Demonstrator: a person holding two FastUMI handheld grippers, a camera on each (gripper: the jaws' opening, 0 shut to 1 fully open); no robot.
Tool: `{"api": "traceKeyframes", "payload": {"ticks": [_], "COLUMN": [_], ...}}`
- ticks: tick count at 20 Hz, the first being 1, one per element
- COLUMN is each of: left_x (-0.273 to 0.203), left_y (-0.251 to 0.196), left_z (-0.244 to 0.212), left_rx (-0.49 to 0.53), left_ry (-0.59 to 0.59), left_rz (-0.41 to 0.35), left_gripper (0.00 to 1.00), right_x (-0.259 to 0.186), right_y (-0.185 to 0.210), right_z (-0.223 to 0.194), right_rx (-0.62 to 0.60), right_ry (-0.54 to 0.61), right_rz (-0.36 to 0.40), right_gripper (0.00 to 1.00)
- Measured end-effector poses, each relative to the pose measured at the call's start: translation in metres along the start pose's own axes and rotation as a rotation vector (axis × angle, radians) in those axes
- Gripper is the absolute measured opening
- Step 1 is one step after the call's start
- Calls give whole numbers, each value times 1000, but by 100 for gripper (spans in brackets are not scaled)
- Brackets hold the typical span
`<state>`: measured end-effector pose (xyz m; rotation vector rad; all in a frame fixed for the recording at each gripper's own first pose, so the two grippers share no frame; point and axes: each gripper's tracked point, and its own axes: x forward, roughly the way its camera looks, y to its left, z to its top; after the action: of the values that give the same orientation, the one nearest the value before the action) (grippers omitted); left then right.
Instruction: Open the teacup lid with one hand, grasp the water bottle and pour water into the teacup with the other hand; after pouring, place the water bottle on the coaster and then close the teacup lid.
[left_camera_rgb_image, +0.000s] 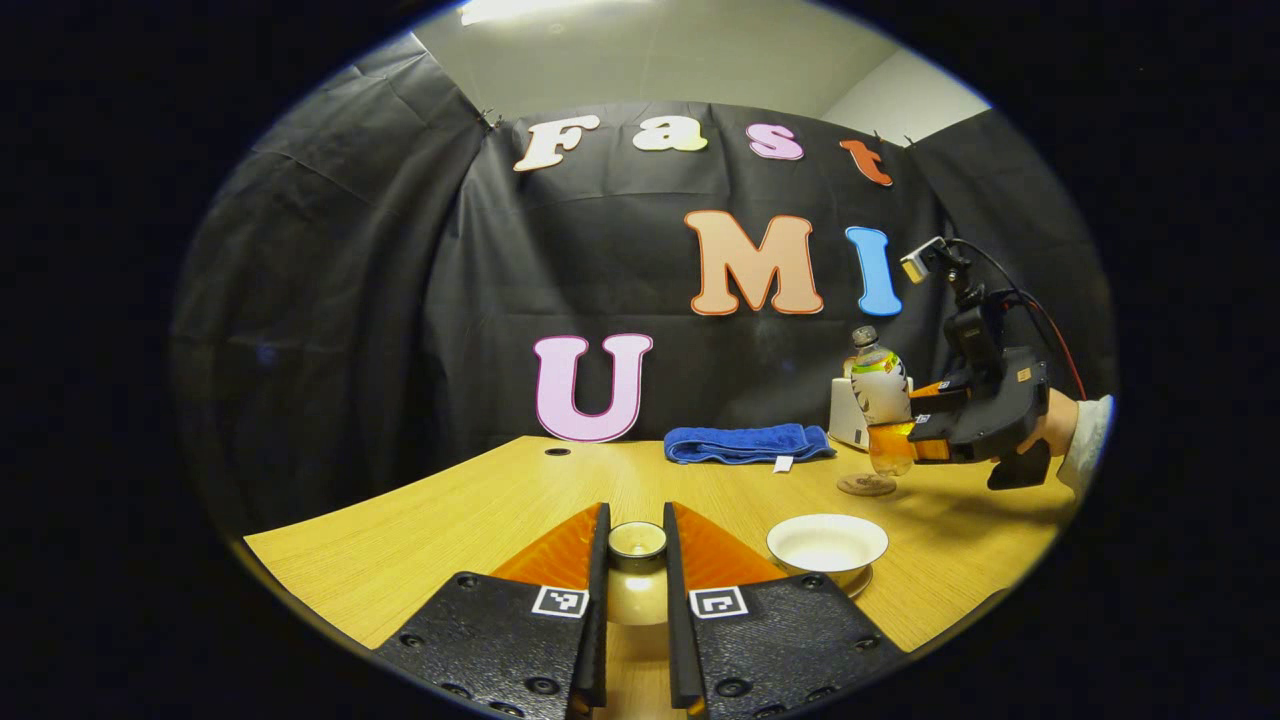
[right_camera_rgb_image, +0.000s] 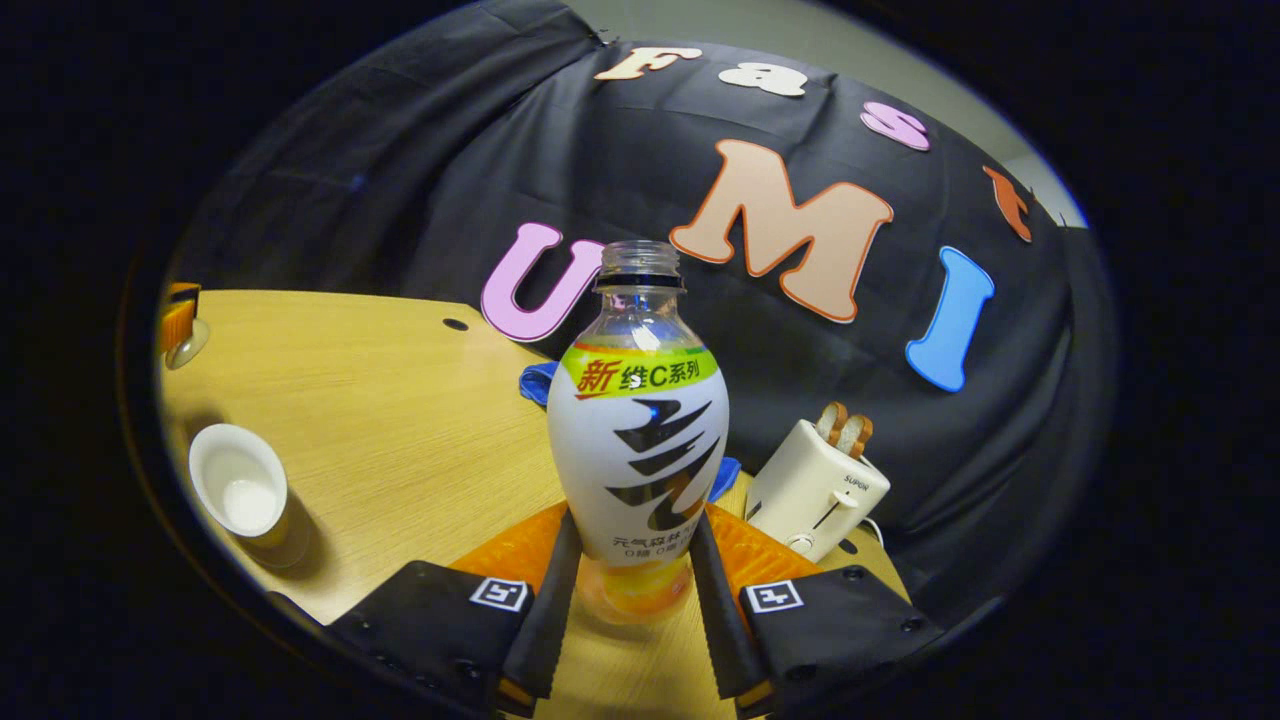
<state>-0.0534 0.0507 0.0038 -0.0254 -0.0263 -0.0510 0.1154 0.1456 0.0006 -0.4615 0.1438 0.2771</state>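
The open teacup (left_camera_rgb_image: 827, 545) sits on the table (left_camera_rgb_image: 420, 510) at four o'clock of the left gripper (left_camera_rgb_image: 636, 575), whose fingers clamp the lid (left_camera_rgb_image: 637, 541). At two o'clock, the right gripper (left_camera_rgb_image: 905, 420) squeezes the uncapped bottle (left_camera_rgb_image: 880, 390) upright above the coaster (left_camera_rgb_image: 866, 485). A blue towel (left_camera_rgb_image: 748, 443) and a toaster (right_camera_rgb_image: 815, 487) lie behind.

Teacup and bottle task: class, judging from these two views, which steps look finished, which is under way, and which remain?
Done: the lid is off the teacup, pinched in the left hand-held gripper. Under way: the right hand-held gripper grips the uncapped water bottle, held upright just above the coaster; whether pouring has happened cannot be told. Left: set the bottle on the coaster and close the teacup.
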Motion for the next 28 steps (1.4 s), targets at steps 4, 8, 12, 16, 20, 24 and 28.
{"api": "traceKeyframes", "payload": {"ticks": [4,8,12,16,20,24,28], "left_x": [0,0,-1,0,0,1,2], "left_y": [-1,-1,-1,-1,0,0,0], "left_z": [1,1,1,1,0,-1,-1], "left_rx": [0,1,1,3,5,11,13], "left_ry": [-5,-6,-8,-7,-5,4,10], "left_rz": [-2,-4,-3,-3,0,1,7], "left_gripper": [22,22,22,22,22,22,22], "right_x": [23,40,50,55,56,51,47], "right_y": [-14,-25,-26,-28,-29,-27,-24], "right_z": [-17,-25,-34,-43,-46,-49,-56], "right_rx": [159,263,338,383,397,396,393], "right_ry": [46,51,69,73,65,66,70], "right_rz": [-15,-35,-39,-48,-52,-42,-32], "right_gripper": [66,66,65,65,67,75,79]}}
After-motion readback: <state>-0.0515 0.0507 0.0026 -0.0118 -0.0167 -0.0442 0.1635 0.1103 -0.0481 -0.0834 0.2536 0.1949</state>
